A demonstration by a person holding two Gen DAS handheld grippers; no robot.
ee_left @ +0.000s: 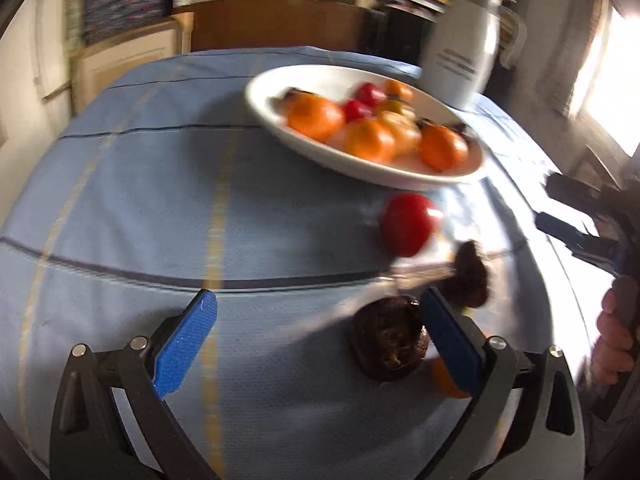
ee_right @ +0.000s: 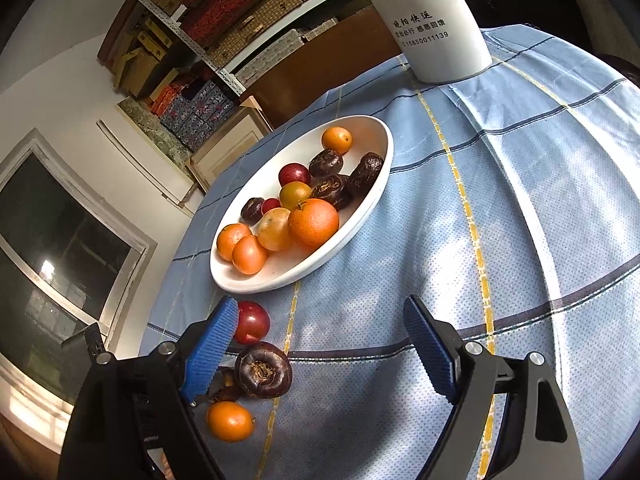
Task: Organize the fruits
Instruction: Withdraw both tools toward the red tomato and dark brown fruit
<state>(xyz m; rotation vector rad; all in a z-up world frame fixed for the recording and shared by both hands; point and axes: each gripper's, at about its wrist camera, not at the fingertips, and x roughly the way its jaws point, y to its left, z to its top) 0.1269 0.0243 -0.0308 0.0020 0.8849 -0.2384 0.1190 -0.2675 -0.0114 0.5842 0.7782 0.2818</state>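
A white oval bowl [ee_right: 360,216] [ee_left: 264,114] holds several oranges, red plums and dark wrinkled fruits. On the blue checked cloth in front of it lie a red plum [ee_right: 252,322] [ee_left: 406,224], a dark round fruit [ee_right: 263,369] [ee_left: 386,338], another dark fruit [ee_left: 470,274] and a small orange [ee_right: 229,421] [ee_left: 442,376]. My left gripper [ee_left: 318,326] is open, its right finger beside the dark round fruit. My right gripper [ee_right: 320,344] is open and empty, its left finger next to the red plum.
A tall white jug [ee_right: 432,16] [ee_left: 460,56] stands behind the bowl. Shelves with boxes [ee_right: 240,24] line the wall. The other hand-held gripper [ee_left: 580,236] shows at the right edge of the left wrist view.
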